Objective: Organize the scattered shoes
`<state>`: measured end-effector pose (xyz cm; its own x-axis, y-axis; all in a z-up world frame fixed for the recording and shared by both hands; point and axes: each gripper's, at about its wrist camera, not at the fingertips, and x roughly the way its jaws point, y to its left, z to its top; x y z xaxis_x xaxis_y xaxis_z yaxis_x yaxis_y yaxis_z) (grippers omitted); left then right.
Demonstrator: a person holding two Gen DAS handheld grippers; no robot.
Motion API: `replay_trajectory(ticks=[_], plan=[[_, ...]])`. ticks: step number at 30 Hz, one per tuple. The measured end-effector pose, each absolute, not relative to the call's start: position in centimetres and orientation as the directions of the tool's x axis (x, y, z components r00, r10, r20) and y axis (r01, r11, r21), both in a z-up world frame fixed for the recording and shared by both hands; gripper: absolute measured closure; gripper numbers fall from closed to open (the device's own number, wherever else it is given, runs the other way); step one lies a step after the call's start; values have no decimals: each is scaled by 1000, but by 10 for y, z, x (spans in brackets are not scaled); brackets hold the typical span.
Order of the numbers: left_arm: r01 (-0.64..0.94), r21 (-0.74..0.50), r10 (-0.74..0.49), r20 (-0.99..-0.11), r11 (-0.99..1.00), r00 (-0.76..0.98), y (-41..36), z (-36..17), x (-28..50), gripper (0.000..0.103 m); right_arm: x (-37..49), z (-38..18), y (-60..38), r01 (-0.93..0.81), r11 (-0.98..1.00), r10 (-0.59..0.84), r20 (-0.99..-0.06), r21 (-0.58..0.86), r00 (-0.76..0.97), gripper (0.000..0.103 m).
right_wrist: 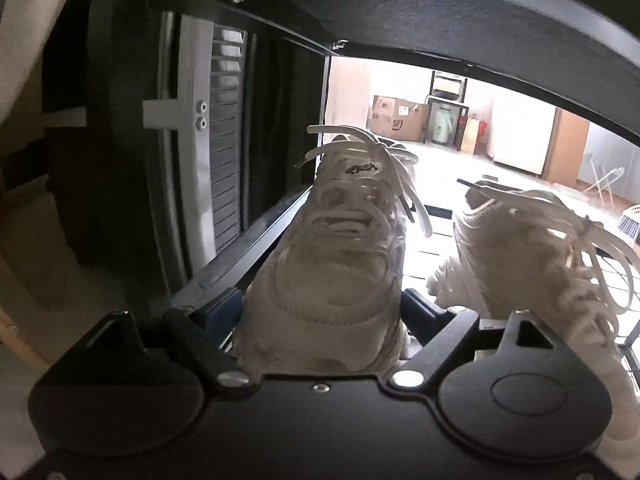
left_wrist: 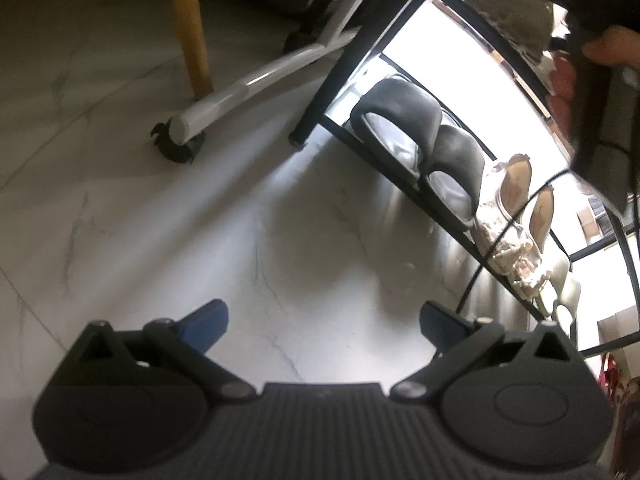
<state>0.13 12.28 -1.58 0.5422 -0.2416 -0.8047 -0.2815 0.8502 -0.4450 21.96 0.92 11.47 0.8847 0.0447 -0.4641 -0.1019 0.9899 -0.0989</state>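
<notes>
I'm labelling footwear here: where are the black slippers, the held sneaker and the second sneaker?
Black slippers (left_wrist: pixel 416 128): left wrist view, strap.
Held sneaker (right_wrist: pixel 332 264): right wrist view, toe.
Second sneaker (right_wrist: pixel 520 240): right wrist view, upper.

A broad stretch of bare marble floor (left_wrist: pixel 168 208) is left open ahead of the left gripper (left_wrist: pixel 324 320), bounded at eleven o'clock by a wooden leg (left_wrist: pixel 188 28) and a castered white bar (left_wrist: pixel 256 80), and from one to three o'clock by the black shoe rack (left_wrist: pixel 320 92), its low shelf filled by black slippers (left_wrist: pixel 420 128) and pale shoes (left_wrist: pixel 516 216). In the right wrist view, the shelf space is roofed at twelve o'clock by a dark upper shelf (right_wrist: pixel 460 12). The middle is blocked by a white sneaker (right_wrist: pixel 336 264), three o'clock by its mate (right_wrist: pixel 532 248), a narrow gap being left between them.
</notes>
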Motion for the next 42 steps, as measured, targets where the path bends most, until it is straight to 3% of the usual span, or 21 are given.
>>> replay_trajectory(ticks=[10, 15, 20, 25, 28, 32, 38, 40, 41, 42], plan=[[-277, -444, -243, -804, 852, 542, 123, -17, 2, 1, 218, 116, 7, -109, 986, 40, -460, -123, 887, 16], [-293, -439, -238, -814, 849, 529, 124, -21, 3, 1, 217, 118, 11, -166, 977, 71, -530, -133, 845, 3], [-297, -437, -232, -813, 849, 534, 125, -19, 1, 1, 166, 150, -14, -201, 979, 171, -428, -26, 888, 0], [-290, -433, -232, -814, 854, 533, 123, -19, 1, 1, 131, 175, -62, -128, 991, 110, -344, -29, 933, 0], [-291, -426, -226, -817, 857, 530, 122, -19, 0, 1, 136, 179, -88, -56, 996, 27, -380, -64, 924, 0], [-297, -416, -218, -825, 860, 522, 122, -22, 1, 1, 161, 166, -107, 12, 990, -84, -510, -144, 856, 0], [-307, -406, -213, -835, 861, 507, 121, -26, 2, 1, 188, 149, -111, 20, 995, -79, -615, -102, 784, 0], [-309, -407, -215, -837, 860, 504, 122, -27, 2, 1, 193, 145, -110, 22, 997, -61, -631, -70, 773, 3], [-311, -408, -216, -837, 858, 503, 122, -27, 2, 1, 196, 144, -111, 21, 998, -49, -633, -51, 773, 12], [-312, -410, -218, -837, 857, 502, 123, -27, 2, 1, 197, 143, -111, 23, 999, -41, -630, -37, 775, 13]])
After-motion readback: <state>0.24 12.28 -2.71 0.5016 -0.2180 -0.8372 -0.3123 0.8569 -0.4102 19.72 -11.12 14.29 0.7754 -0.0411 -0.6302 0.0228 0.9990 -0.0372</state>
